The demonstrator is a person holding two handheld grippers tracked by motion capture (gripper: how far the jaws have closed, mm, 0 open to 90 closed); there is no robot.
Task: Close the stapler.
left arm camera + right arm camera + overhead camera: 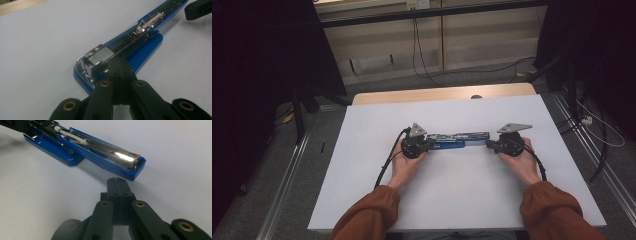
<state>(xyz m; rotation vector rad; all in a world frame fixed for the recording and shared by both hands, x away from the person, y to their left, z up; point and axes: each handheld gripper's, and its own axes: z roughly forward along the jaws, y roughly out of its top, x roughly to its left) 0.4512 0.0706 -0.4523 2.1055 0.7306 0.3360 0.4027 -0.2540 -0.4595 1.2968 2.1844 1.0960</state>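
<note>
Lying opened flat mid-table, the blue stapler [457, 140] is judged rigid, hinged and fairly light. Both the left gripper [120, 65] and right gripper [117, 182] are seen closed, gripping nothing; its blue sides seem best grasped.

Stapler [457, 139]: blue body, silver metal inside
Table [462, 200]: plain white top, pale wood edge
Hand-held grippers: black, grey top plates
Sleeves [367, 217]: rust orange

Blue stapler [140, 47] opened flat on white table [37, 50], closed tool [120, 65] touching it
</note>
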